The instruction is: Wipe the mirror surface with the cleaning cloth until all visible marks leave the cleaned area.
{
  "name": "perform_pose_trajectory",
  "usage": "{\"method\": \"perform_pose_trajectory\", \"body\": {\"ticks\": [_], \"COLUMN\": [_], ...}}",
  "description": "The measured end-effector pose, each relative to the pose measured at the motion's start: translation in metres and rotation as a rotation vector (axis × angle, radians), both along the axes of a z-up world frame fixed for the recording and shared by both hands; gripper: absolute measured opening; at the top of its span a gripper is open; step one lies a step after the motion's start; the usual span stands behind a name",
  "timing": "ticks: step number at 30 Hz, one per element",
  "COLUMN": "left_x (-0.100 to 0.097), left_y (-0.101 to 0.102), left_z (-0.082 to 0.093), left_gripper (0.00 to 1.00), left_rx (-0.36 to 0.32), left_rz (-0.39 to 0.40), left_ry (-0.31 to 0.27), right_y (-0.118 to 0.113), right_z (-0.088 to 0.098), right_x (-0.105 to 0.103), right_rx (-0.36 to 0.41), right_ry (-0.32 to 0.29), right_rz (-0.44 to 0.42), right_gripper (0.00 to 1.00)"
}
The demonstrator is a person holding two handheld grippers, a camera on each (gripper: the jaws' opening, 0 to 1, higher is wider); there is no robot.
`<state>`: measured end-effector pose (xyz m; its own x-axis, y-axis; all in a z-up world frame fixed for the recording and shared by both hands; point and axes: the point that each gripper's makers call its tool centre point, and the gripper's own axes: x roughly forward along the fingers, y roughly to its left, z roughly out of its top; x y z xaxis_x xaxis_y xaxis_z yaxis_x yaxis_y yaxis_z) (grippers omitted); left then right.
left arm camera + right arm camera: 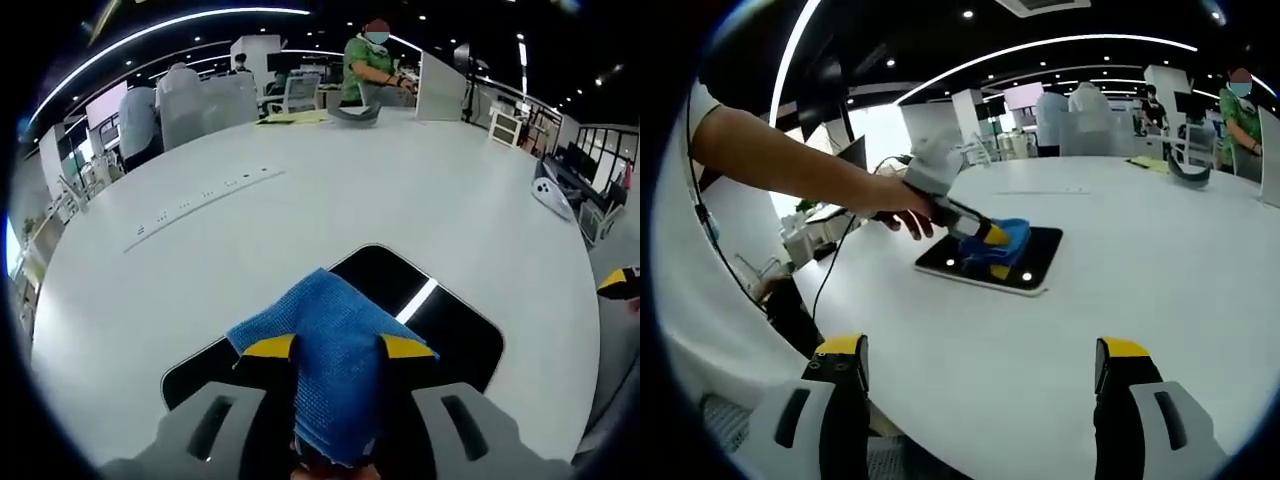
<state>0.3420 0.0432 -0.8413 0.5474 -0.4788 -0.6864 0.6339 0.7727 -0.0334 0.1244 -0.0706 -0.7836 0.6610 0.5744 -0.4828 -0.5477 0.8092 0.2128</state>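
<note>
A dark rectangular mirror [455, 335] [1035, 262] lies flat on the white round table [330, 200] [1120, 300]. My left gripper [340, 347] [993, 252] is shut on a blue cleaning cloth [335, 365] [1011, 236], which hangs between its yellow-tipped fingers and rests on the mirror's near half. A bright strip of ceiling light reflects in the glass. My right gripper [982, 362] stands open over bare table, well short of the mirror, with nothing between its fingers. A person's bare arm [790, 165] holds the left gripper.
A grey curved object [355, 115] [1188, 172] and yellow sheets [295, 118] lie at the table's far side. A white partition [440, 88] stands there. A white device [550, 195] sits near the right edge. Several people stand beyond the table.
</note>
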Motion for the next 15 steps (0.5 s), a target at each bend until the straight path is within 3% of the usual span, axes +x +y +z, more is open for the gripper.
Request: {"method": "perform_pose_trajectory", "body": {"ticks": [15], "left_x": [-0.013], "left_y": [-0.002], "left_z": [0.001], "left_gripper": [0.34], "left_rx": [-0.017], "left_rz": [-0.033], "left_ry": [-0.009], "right_y": [0.002], "right_z": [-0.001], "right_x": [-0.002], "right_rx": [0.003], "right_ry": [0.005], "right_rz": [0.004], "right_gripper": [0.94]}}
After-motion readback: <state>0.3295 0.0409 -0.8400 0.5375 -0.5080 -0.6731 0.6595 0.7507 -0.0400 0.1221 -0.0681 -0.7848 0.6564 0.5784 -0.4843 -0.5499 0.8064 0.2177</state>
